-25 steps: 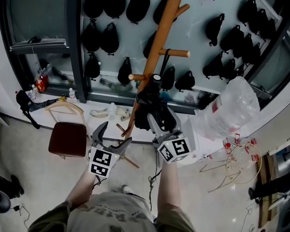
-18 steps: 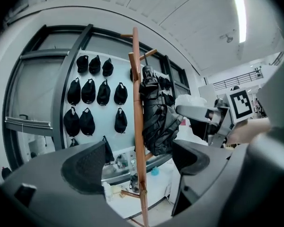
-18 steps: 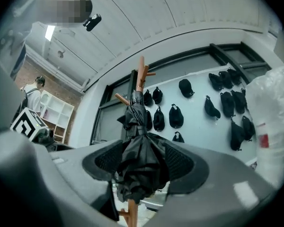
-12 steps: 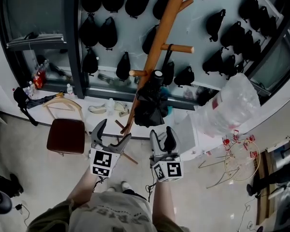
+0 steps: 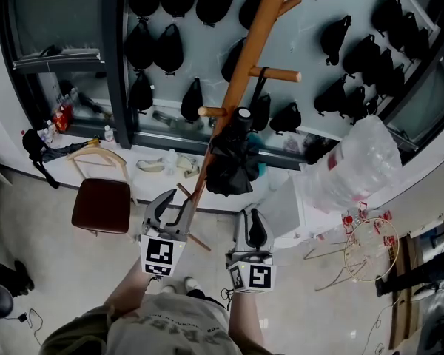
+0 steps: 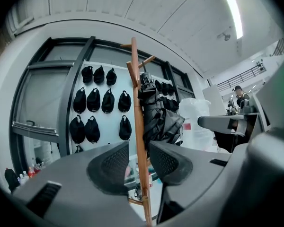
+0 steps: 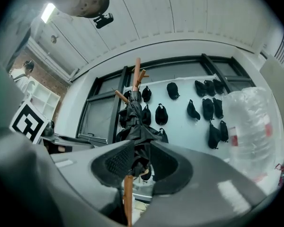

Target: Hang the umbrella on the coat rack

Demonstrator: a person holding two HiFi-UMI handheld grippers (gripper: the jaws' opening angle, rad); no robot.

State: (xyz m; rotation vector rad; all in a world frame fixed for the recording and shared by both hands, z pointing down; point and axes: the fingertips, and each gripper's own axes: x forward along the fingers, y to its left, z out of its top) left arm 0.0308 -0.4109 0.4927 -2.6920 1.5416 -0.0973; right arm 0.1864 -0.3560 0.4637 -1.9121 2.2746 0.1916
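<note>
A folded black umbrella point(image 5: 226, 165) hangs by its strap from a peg of the slanted wooden coat rack point(image 5: 246, 58), beside the pole. Both grippers are drawn back below it, apart from it. My left gripper point(image 5: 172, 207) is closing its jaws with nothing between them. My right gripper point(image 5: 249, 224) is also closing on nothing. In the left gripper view the gripper point(image 6: 141, 162) frames the far pole point(image 6: 138, 108) and the umbrella point(image 6: 158, 117). Through the gap of the gripper point(image 7: 141, 162) in the right gripper view, the umbrella point(image 7: 137, 122) hangs against the rack point(image 7: 137, 72).
Several black caps point(image 5: 154, 50) hang on the wall behind the rack. A dark red chair point(image 5: 101, 207) stands at the left, with wooden hangers point(image 5: 96, 160) behind it. A large clear plastic bag point(image 5: 355, 168) bulges at the right, above wire hangers point(image 5: 366, 246) on the floor.
My right gripper has pulled back and down from the umbrella toward me. Both pairs of jaws have narrowed. The umbrella stays hanging on the rack.
</note>
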